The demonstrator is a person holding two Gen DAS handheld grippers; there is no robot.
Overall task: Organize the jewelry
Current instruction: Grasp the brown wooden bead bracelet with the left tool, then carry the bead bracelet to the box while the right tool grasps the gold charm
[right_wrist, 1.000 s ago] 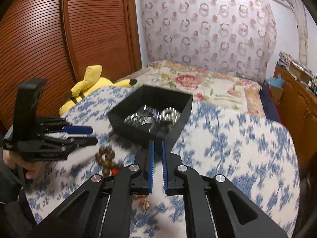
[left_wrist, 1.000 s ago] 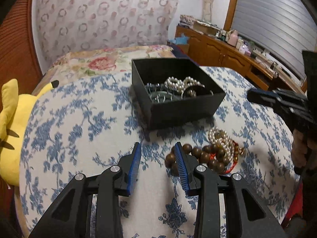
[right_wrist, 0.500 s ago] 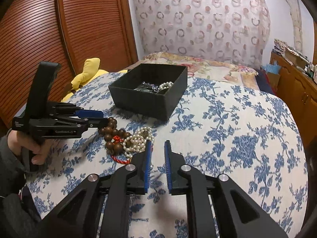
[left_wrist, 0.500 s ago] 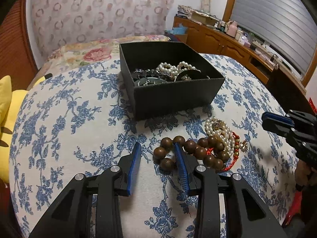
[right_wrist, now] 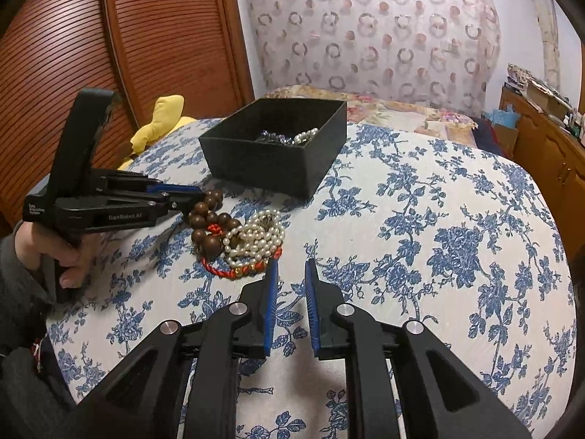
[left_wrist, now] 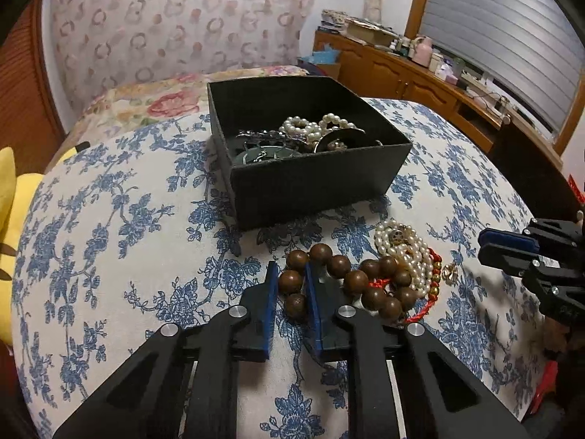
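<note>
Two beads of the brown wooden bead bracelet (left_wrist: 340, 281) sit between the blue pads of the left gripper (left_wrist: 289, 285) in the left wrist view, and the jaws are closing on them, a bite on the loop's near end, likely so the whole string lifts in one go. The bracelet lies tangled with a white pearl strand (left_wrist: 406, 252) and a red cord bracelet (left_wrist: 426, 301) on the blue-flowered white cloth (left_wrist: 109, 237), just in front of the open black square box (left_wrist: 310, 179), already holding pearls and metal pieces, so the carry should be short.

Over to the right wrist view: the right gripper (right_wrist: 290, 274) hovers nearly shut, nothing between its pads, at the near edge of the heap, seemingly waiting. Across it, a hand (right_wrist: 55, 248) works the left gripper's handle.
</note>
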